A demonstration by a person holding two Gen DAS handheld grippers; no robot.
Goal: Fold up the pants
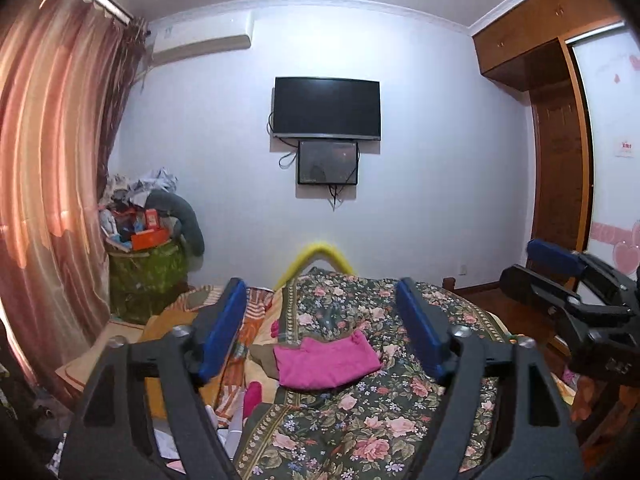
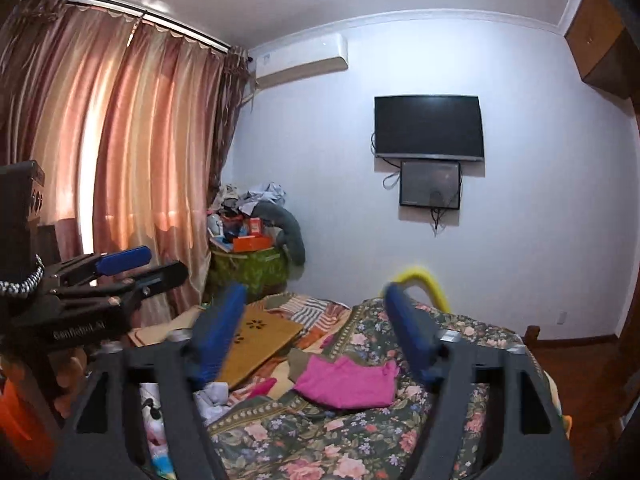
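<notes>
A folded pink garment, the pants (image 1: 326, 362), lies on the dark floral quilt (image 1: 360, 420) of a bed; it also shows in the right wrist view (image 2: 348, 382). My left gripper (image 1: 322, 292) is open, held above the bed, empty, with the pants seen between its blue fingers. My right gripper (image 2: 314, 298) is open and empty too, held above the bed. Each gripper shows in the other's view: the right one at the right edge (image 1: 560, 268), the left one at the left edge (image 2: 132, 264).
A flat cardboard sheet (image 2: 260, 344), striped bedding and small clothes lie on the bed's left side. A yellow padded bar (image 1: 316, 258) stands at the bed's foot. A heaped green basket (image 1: 148, 268) stands by the curtain. A wardrobe (image 1: 560, 120) is at right.
</notes>
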